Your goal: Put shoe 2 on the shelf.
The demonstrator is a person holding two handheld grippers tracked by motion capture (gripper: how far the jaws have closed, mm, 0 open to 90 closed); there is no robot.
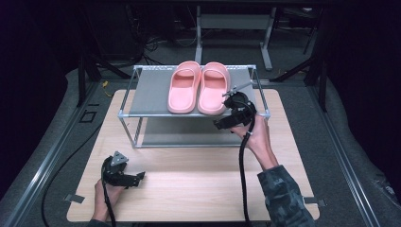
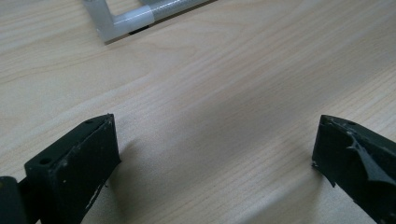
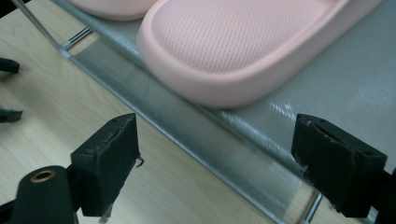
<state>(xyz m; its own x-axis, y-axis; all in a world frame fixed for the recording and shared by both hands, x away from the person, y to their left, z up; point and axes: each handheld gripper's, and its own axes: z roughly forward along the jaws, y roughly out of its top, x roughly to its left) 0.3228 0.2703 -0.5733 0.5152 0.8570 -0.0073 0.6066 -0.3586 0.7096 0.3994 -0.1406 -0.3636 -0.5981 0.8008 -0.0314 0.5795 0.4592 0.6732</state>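
Two pink slippers are seen side by side on the top tier of the shoe rack, the tier beneath left bare. The right gripper is held just off the rack's front edge, by the heel of the right-hand slipper, jaws spread and grasping nothing. A straight, level retreat is judged best, so the heel is not nudged. The left gripper is rested on the table in front of the rack, jaws apart, nothing between.
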